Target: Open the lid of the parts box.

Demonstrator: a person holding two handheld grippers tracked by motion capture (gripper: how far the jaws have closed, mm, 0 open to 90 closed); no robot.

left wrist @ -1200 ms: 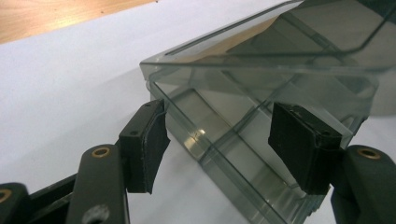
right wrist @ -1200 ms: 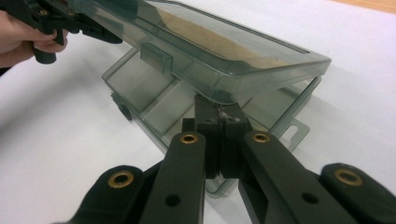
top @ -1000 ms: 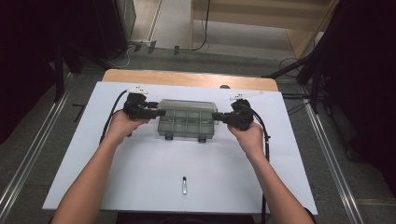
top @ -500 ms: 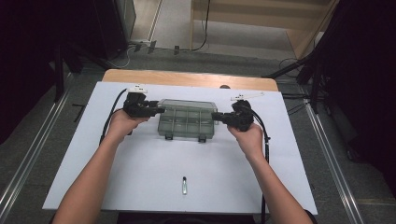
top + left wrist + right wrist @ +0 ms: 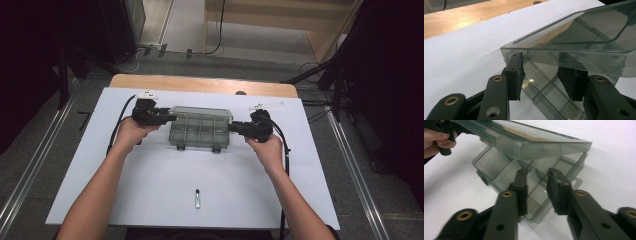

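Smoky clear compartment box (image 5: pixel 201 128) sits on the white tabletop sheet (image 5: pixel 150 190), toward the far middle, long side across the table. Two dark latches (image 5: pixel 216 148) show on its near edge. Its lid (image 5: pixel 524 138) is raised off the base on the near side; in the right gripper view the gap widens toward the latch side, and dividers (image 5: pixel 510 168) show inside the base (no contents can be made out).

Left gripper (image 5: pixel 167 119) is at the box's left end. In the left gripper view its two pads stand at the lid's corner: the left pad (image 5: pixel 515 75) touches the lid's edge, the other pad (image 5: pixel 571 82) sits under the lid, seen through the plastic. The jaws are partly apart with the lid's rim between them; it looks gripped, though the far pad's contact is hard to read through the tinted plastic.

Right gripper (image 5: pixel 234 127) is at the box's right end. Its jaws have just been opening; in the right gripper view they stand parted with a clear gap, the pads over the corner of the base and pressing on nothing. The person's left hand (image 5: pixel 435 141) shows at the upper left of that view, holding the other gripper.

Farther out: a small slim dark object (image 5: pixel 197 198) lies alone near the sheet's near edge, well apart from the box. A strip of wooden table (image 5: pixel 200 84) shows beyond the sheet.
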